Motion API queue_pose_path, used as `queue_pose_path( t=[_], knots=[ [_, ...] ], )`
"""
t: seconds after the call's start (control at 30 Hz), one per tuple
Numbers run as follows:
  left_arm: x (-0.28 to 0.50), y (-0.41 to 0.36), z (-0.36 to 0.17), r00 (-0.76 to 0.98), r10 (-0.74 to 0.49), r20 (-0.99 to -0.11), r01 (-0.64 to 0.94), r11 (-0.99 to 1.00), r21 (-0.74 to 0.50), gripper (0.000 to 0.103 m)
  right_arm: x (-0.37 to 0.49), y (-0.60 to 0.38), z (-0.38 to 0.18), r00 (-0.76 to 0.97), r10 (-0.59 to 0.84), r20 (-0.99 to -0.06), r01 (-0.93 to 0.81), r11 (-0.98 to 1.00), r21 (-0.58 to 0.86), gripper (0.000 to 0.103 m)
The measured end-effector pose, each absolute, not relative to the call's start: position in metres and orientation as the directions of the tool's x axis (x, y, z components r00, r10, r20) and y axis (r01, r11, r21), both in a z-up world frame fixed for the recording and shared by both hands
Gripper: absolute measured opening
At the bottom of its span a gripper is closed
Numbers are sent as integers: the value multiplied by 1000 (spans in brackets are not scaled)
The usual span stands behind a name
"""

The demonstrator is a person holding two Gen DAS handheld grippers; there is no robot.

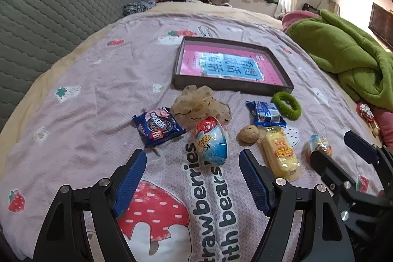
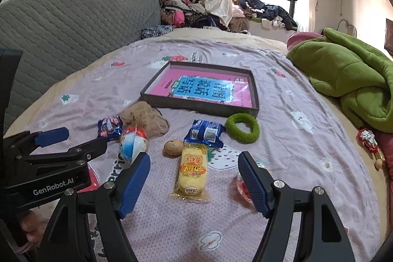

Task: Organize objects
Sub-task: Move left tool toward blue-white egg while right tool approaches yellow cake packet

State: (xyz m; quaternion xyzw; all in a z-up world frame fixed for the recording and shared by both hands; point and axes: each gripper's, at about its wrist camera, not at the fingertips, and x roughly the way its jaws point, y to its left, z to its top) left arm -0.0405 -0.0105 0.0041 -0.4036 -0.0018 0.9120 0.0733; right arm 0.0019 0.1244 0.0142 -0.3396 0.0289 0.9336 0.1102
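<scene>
Left gripper (image 1: 192, 161) and right gripper (image 2: 194, 165) hovered over the bed (image 1: 98, 95), fingers spread wide and empty, facing scattered snacks and a shallow tray (image 1: 229, 86).

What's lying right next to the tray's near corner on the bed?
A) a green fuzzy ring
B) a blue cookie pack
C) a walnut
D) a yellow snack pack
A: the green ring lies right against the near corner of the tray, while the snacks and the walnut lie farther from it.
</scene>
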Motion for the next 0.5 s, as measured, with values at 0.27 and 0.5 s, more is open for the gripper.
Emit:
queue_pose_path(
  t=[0.27,0.5],
  knots=[
    [-61,-3,-16,-622,141,-770,-139,-988,-68,79,-12,127,-10,-713,162,-683,-204,-979,-19,74],
    [-78,7,-24,-594,171,-786,-175,-981,-81,79,-24,128,-26,-689,139,-711,-186,-982,-12,73]
  ],
)
